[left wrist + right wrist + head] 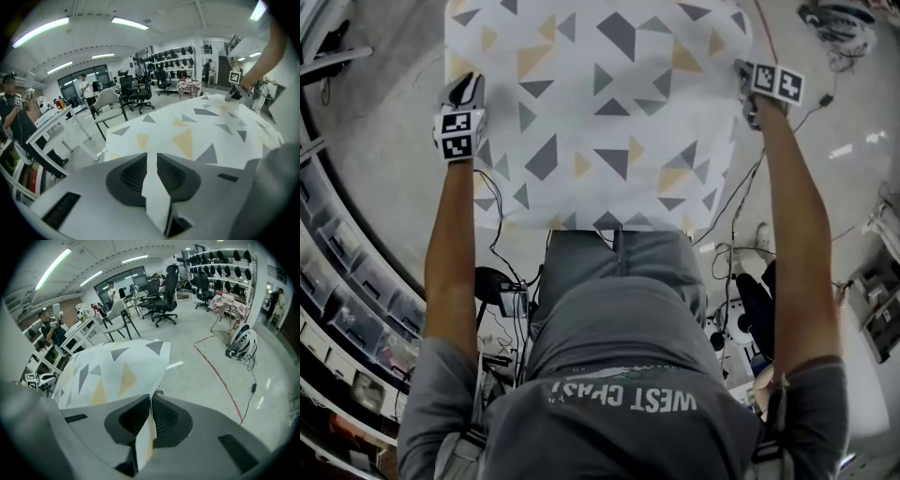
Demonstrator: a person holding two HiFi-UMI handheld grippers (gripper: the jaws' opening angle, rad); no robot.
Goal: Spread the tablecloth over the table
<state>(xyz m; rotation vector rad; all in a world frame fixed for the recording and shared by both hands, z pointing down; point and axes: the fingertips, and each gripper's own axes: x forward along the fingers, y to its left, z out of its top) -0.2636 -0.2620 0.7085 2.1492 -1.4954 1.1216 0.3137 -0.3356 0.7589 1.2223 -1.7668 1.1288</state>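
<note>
right gripper [746,81] pinches the tablecloth [600,112] side edge to keep it taut; left gripper [464,88] jaws stand parted, cloth loose between them, likely letting that side settle.

A black office chair [165,289] stands on the grey floor [201,380]. Left of it is a pale chair [119,312]. Right of it a red line [220,376] crosses the floor, and a cable [253,380] lies there.
</note>
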